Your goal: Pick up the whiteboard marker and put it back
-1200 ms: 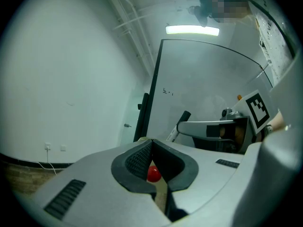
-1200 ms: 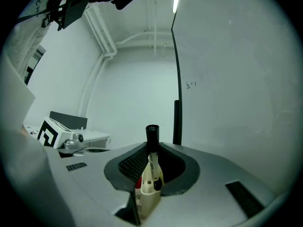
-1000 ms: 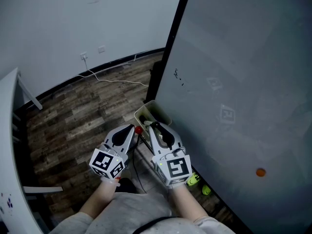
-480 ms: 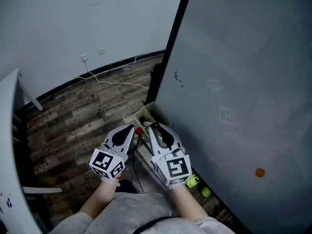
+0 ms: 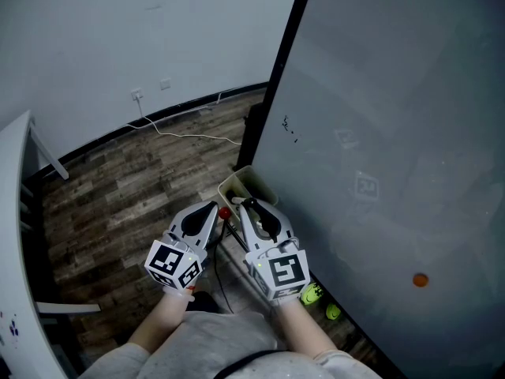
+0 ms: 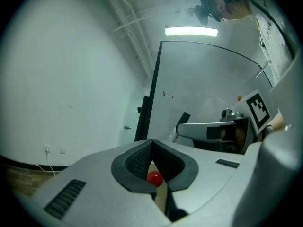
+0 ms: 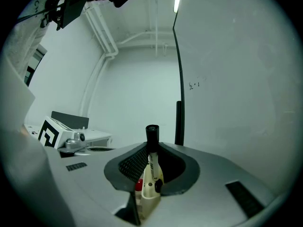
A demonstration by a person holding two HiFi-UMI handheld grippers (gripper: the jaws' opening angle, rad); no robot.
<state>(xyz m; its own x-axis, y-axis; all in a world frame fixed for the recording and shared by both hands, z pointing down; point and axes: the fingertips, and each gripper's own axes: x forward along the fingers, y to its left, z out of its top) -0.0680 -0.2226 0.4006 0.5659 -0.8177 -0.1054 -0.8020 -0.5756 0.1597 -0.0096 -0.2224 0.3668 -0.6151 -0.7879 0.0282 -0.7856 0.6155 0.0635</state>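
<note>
The right gripper (image 5: 252, 204) is clamping a black-capped white whiteboard marker (image 7: 152, 163) lengthwise, cap pointing toward the pale plastic holder (image 5: 228, 182) just ahead, while the left gripper (image 5: 213, 207) is idling, jaws closed.

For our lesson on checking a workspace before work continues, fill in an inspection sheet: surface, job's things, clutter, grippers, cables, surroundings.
Surface: whiteboard, mostly bare; small dark marks, an orange dot low down.
Job's things: whiteboard marker, black cap forward, held by right gripper; pale tray beside the board's black frame.
Clutter: two green things on the wood floor.
Grippers: right gripper shut on the marker; left gripper jaws together, red round thing showing in their gap, grip unclear.
Cables: white cable across the floor toward a wall socket.
Surroundings: white wall; white table edge at left.
</note>
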